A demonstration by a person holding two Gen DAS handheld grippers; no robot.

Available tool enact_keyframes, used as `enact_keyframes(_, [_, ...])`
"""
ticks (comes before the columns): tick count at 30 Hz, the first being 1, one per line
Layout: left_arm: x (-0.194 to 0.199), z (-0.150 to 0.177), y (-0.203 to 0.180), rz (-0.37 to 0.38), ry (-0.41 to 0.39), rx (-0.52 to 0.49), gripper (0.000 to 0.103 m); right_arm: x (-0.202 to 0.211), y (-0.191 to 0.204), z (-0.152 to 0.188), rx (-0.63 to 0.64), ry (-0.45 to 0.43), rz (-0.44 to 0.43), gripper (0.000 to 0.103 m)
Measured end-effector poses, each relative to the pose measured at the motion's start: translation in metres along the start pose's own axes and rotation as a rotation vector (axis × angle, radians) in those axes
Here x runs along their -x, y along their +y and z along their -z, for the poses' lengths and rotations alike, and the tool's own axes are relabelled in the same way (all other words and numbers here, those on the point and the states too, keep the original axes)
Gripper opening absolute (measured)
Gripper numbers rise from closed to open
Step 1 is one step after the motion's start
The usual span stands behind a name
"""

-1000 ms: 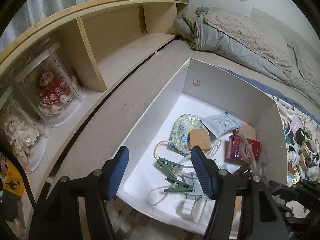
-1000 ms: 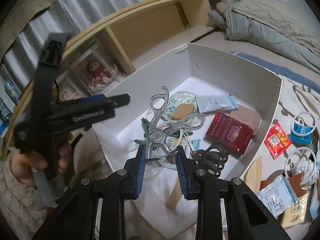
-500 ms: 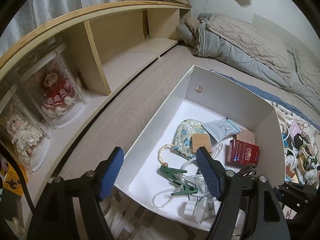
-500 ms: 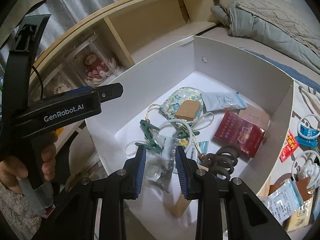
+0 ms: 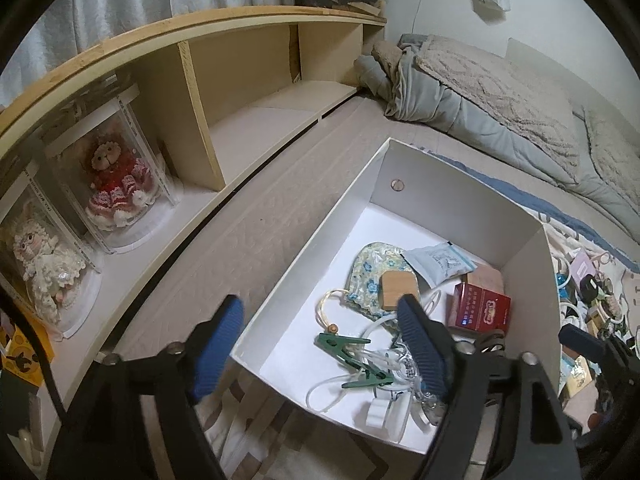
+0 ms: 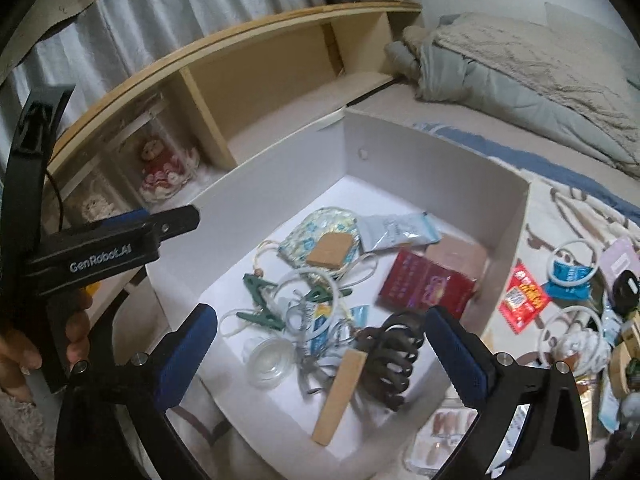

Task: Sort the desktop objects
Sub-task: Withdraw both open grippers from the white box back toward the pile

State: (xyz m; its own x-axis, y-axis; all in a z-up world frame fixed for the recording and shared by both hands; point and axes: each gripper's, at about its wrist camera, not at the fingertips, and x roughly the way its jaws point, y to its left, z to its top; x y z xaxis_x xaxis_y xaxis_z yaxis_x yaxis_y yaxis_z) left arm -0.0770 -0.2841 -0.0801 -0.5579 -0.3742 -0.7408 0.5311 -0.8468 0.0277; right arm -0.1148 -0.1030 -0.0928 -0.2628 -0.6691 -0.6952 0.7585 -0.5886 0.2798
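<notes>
Right gripper (image 6: 320, 344) is hanging over the near end of the white box (image 6: 436, 148), jaws having just been opening and now standing wide, nothing between the pads; the clear scissors (image 6: 316, 354) are lying loose in the pile on the box floor just under and ahead of the jaws, so this drop looks done. Next to them sit a clear round lid (image 6: 270, 362), a dark hair claw (image 6: 394, 360), a wooden stick (image 6: 340, 396), green clips (image 6: 260, 300) and a red pack (image 6: 426, 288). Left gripper (image 5: 320, 344) is hovering at the box's near left corner, jaws also having just been opening and standing wide, one pad outside the box wall and one over the box floor, holding nothing, touching nothing that can be told. What the next move likely turns on: the unsorted things are lying on the bed (image 6: 560, 208) to the right of the box, outside its right wall, namely a red snack packet (image 6: 524, 298), a blue packet with a white ring (image 6: 570, 270), and a pack of fake nails (image 6: 440, 436) right by the near right corner. All of that is on the right gripper's side, well apart from the left one, so the right hand is the nearer one. The snack packet's long axis is running diagonally, toward the camera and to the left, so the jaws would probably need to close across its short side.
</notes>
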Motion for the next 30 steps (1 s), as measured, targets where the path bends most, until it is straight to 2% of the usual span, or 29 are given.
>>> enact_keyframes(8, [0.016,0.002,-0.007,0.007,-0.028,-0.022,0.093,0.017,-0.006,-0.005,-0.02,-0.046,0.011,0.103])
enact_keyframes(17, [0.039,0.003,-0.02,0.005,-0.084,-0.068,0.097,0.04,-0.015,-0.005,-0.026,-0.105,0.04,0.103])
enact_keyframes(21, [0.049,0.002,-0.025,0.014,-0.106,-0.073,0.097,0.048,-0.024,-0.005,-0.056,-0.102,0.103,0.103])
enact_keyframes(30, [0.071,0.0,-0.036,0.037,-0.161,-0.08,0.102,0.076,-0.041,-0.003,-0.061,-0.165,0.165,0.103])
